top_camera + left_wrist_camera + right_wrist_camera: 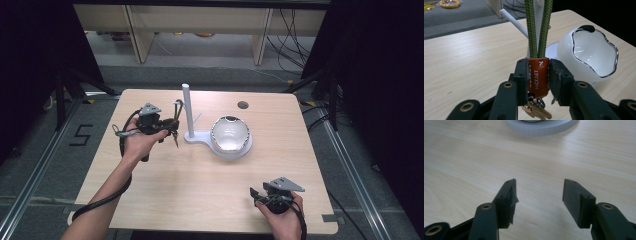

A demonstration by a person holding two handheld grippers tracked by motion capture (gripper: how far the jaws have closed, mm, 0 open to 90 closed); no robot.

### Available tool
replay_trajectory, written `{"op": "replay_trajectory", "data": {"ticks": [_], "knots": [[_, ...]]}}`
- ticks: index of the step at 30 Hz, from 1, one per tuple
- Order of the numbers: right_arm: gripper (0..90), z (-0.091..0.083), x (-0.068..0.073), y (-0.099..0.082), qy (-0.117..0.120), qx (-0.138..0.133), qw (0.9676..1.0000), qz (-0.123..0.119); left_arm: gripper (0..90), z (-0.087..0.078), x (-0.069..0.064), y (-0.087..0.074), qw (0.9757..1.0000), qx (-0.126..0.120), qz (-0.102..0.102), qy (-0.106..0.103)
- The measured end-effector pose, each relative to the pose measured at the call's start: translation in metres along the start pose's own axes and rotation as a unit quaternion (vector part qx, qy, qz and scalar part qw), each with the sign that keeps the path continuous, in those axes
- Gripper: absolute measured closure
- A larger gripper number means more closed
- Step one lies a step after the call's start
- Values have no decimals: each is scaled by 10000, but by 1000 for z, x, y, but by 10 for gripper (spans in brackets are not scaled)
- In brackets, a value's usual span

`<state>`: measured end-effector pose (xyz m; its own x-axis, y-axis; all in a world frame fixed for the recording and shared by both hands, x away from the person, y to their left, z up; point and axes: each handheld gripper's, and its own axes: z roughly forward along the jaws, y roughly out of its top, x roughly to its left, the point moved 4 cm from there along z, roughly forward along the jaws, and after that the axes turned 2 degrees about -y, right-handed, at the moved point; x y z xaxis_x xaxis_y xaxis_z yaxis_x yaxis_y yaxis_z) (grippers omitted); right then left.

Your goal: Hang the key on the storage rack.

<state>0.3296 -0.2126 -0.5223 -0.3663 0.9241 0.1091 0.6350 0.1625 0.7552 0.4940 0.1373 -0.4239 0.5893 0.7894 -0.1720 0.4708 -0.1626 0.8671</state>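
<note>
So the left gripper [538, 75] has its two black jaws clamped tight on a little orange-brown leather tag [538, 76], stitched in white along the edges with a small cross at the top and stamped lettering down the face. It sits dead centre in the left gripper view, squeezed flat between the rubbery pads. Out of the top of the tag comes a doubled green cord [538, 27], thick woven braid, running straight up out of the frame. Underneath hang a metal ring and a couple of brassy keys [536, 111], low in the middle of that picture.

In the high view the whole thing is left of centre, in the person's left hand [141, 140], right next to a white stand [200, 136]: a flat matte base with a thin round post [187, 110] sticking up. I can't tell if the cord touches the post. On the wider end of the base sits a glossy white bowl [229, 133], egg-like, with a wavy cut rim edged in dark, shiny inside.

The right gripper [256, 194] sits at the lower right of the high view, held low over the pale wood-grain table [190, 190]. Its jaws stand well apart with nothing between them, just bare tabletop, and the pad on one looks a bit torn.
</note>
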Motion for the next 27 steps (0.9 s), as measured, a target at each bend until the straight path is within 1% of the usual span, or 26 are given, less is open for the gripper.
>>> {"op": "replay_trajectory", "data": {"ticks": [2,5,6,8,10,11,12,14,17,19,20,22,23,27], "knots": [[456,-1,-1,0,-41,-21,10000,-38,683,1,0,0,10000,31,21,6],[457,-1,-1,0,-29,-23,10000,-32,682,4,0,0,10000,7,13,-4],[457,-1,-1,0,-38,-18,10000,-33,682,5,0,0,10000,33,21,9],[457,0,0,0,17,-2,10000,7,681,7,0,0,10000,49,17,20],[457,0,0,0,0,-5,10000,-34,680,10,0,0,10000,51,1,-10],[457,0,0,0,18,0,10000,-36,680,12,0,0,10000,52,-13,-25],[456,0,0,0,17,1,10000,-34,679,13,0,0,10000,81,-17,5],[457,0,0,0,17,1,10000,-30,679,15,0,0,10000,55,-11,-27],[457,0,0,0,0,-1,10000,-25,677,18,-1,0,9999,113,-8,22],[457,0,0,0,0,-2,10000,-26,675,20,0,0,10000,75,4,-3],[457,0,0,0,0,-2,10000,-27,675,22,0,0,10000,82,-4,19],[457,0,0,0,4,1,10000,-21,672,24,-1,0,9999,87,-54,-17],[456,0,0,0,-3,0,10000,-25,671,24,-1,0,9999,79,-79,-2],[456,0,-1,0,-9,-1,10000,-25,669,27,-1,0,9999,72,-117,15]]}}
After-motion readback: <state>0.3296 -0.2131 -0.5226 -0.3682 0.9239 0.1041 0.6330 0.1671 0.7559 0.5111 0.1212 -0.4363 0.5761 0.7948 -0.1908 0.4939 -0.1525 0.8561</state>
